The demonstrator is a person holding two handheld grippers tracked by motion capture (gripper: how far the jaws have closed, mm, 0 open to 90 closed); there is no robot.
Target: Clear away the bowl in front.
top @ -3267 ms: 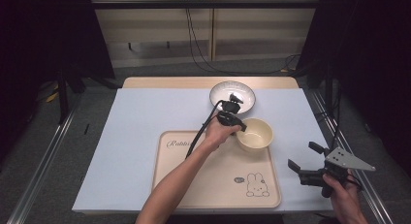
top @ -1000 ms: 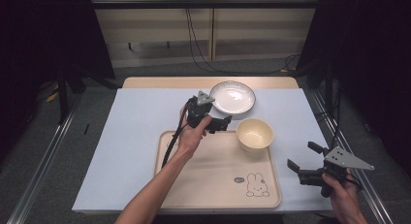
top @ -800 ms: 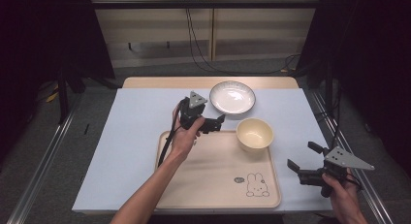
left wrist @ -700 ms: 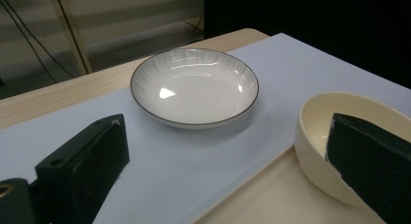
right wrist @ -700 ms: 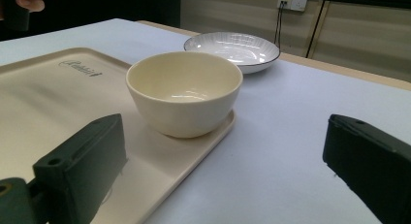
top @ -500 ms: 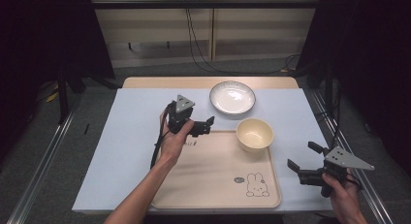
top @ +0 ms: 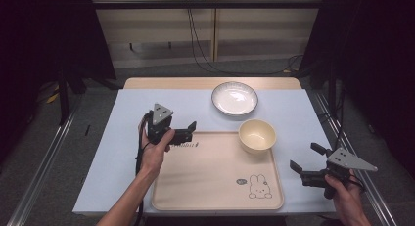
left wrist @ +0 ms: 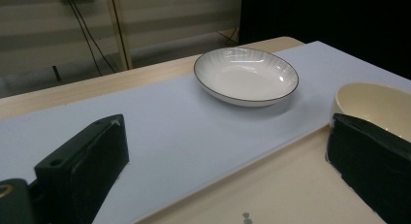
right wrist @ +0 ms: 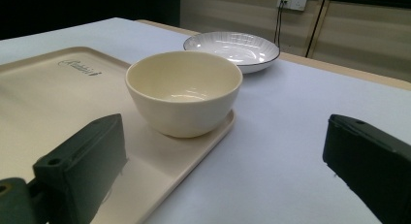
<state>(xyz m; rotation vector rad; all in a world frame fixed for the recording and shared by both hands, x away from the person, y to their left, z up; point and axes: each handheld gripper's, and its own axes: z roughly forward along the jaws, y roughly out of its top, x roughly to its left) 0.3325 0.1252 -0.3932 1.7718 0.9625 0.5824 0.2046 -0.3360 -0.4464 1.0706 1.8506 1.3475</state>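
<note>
The cream bowl [top: 257,136] is sitting at the far right corner of the beige tray [top: 210,172], and in the right gripper view [right wrist: 184,90] it is standing so close to the tray's raised lip that a sideways nudge is likely to tip it over the edge onto the pale blue mat [top: 117,152] covering the tabletop [top: 161,83]. The white plate [top: 235,98] is lying off the tray, just beyond it on the mat's far side, near the bowl but apart from it; a reach for either one is risking a knock against the other, and glazed ware of this kind is probably sliding easily under hard black pads. The left gripper [top: 188,131] is hovering over the tray's far left corner with its fingers [left wrist: 82,166] spread wide and holding nothing, pointing right towards the plate and bowl. The right gripper [top: 306,160] is hanging near the right edge of the tabletop, just right of the tray's near corner, its fingers [right wrist: 80,161] likewise wide apart and empty. Nothing is standing between either gripper and the dishes. The black cable [top: 141,152] is trailing down past the left forearm along the tray's left edge, and it could be dragging across the tray if the hand is swinging right. Dark curtains and floor rails are flanking the tabletop.
</note>
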